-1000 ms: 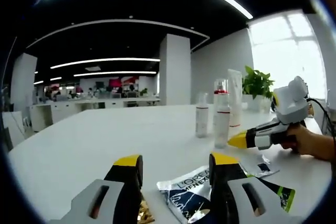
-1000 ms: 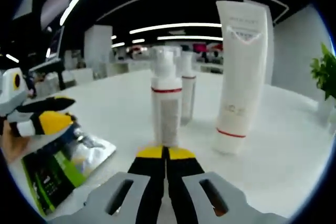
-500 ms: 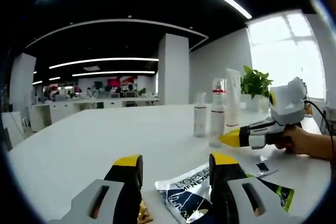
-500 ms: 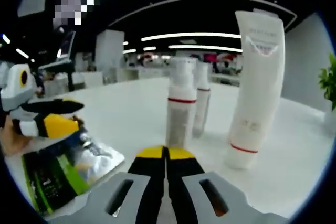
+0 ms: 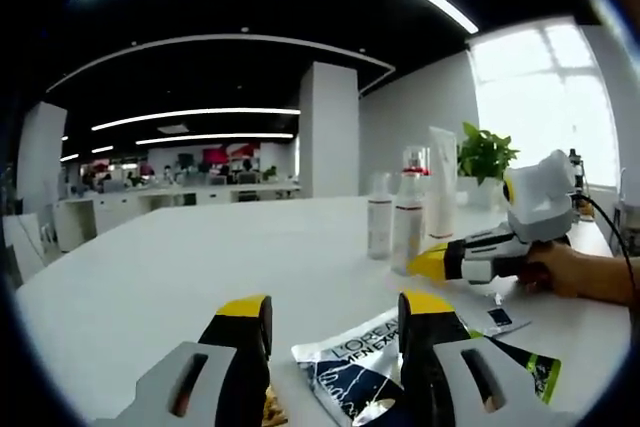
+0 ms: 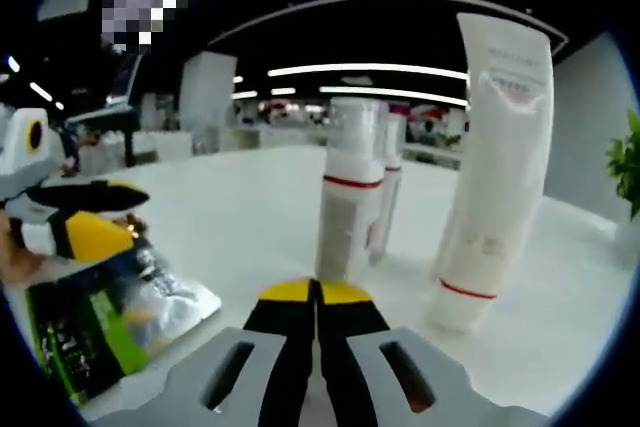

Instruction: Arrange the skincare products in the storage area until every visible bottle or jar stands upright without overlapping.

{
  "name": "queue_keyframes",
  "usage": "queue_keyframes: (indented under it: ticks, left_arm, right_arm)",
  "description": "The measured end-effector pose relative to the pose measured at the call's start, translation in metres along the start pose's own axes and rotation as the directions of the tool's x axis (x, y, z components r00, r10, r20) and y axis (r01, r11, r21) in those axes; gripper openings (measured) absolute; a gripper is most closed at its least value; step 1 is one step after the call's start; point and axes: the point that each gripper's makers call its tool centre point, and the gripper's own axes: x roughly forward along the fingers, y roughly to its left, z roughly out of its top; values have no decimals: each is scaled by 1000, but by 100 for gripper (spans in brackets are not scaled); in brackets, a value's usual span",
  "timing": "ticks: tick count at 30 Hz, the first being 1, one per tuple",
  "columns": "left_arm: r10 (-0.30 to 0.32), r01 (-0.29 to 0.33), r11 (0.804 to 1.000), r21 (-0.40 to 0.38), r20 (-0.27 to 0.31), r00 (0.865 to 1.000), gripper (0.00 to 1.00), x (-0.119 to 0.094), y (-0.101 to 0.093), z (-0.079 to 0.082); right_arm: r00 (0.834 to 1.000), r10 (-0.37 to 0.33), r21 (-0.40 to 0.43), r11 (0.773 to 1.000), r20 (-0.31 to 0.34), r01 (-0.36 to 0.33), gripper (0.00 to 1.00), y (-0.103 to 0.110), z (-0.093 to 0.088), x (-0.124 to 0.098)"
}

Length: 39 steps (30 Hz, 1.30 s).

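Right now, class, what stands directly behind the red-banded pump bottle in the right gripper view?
A second, similar bottle stands behind the pump bottle, partly covered by it; its base is hidden. Beside them stands a white tube.

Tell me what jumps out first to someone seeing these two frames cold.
In the right gripper view, a tall white tube stands upright just right of a red-banded pump bottle, both directly ahead of the shut right gripper. In the left gripper view, flat foil sachets lie between the open left gripper jaws, with a potted plant by the bright window.
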Motion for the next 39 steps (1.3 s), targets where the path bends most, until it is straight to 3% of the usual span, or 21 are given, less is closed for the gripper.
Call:
queue_keyframes:
  ticks: [14,17,19,20,22,24,27,29,31,33,35,36,37,39]
  left_arm:
    - [-10,10,1000,-7,1,1000,52,-2,-2,0]
    - [-17,17,1000,-20,34,999,52,-5,-3,6]
    - [-49,55,996,-66,86,995,52,-9,-7,16]
    - [-58,69,994,-86,133,989,52,-13,-8,24]
    - [-57,71,994,-88,153,987,52,-19,-6,27]
    - [-60,72,994,-84,144,988,43,-21,-7,25]
    - [-88,91,995,-33,83,993,20,-29,-9,16]
    - [-77,80,996,-32,82,994,19,-38,-9,17]
    - [-111,112,994,-14,51,993,13,-46,-11,17]
    - [-132,133,989,-59,9,991,5,-51,-14,15]
    - [-148,148,986,-81,8,989,1,-56,-18,20]
    - [-157,154,984,-90,-24,987,1,-57,-22,17]
    - [-154,150,985,-88,-39,987,1,-58,-23,16]
    - [-145,140,988,-69,-59,988,1,-59,-27,12]
  right_arm:
    - [1000,5,-5,1000,-15,-5,0,1,-2,0]
    - [1000,21,2,1000,8,-21,0,5,5,-7]
    - [999,30,1,1000,23,-30,0,10,12,-9]
    - [996,65,22,998,58,-67,0,17,19,-14]
    - [994,88,51,994,64,-92,0,24,21,-21]
    - [992,105,56,992,72,-109,0,28,23,-27]
    - [969,235,156,957,79,-245,0,53,28,-37]
    - [966,245,186,948,85,-257,2,56,30,-44]
    - [962,259,125,955,88,-269,2,60,32,-53]
    - [962,263,117,956,72,-270,2,62,32,-61]
    - [953,297,145,942,66,-303,3,68,35,-74]
    - [956,291,220,930,45,-294,5,68,33,-82]
    - [949,310,244,918,50,-313,7,71,34,-87]
    - [925,378,311,875,41,-371,12,82,32,-103]
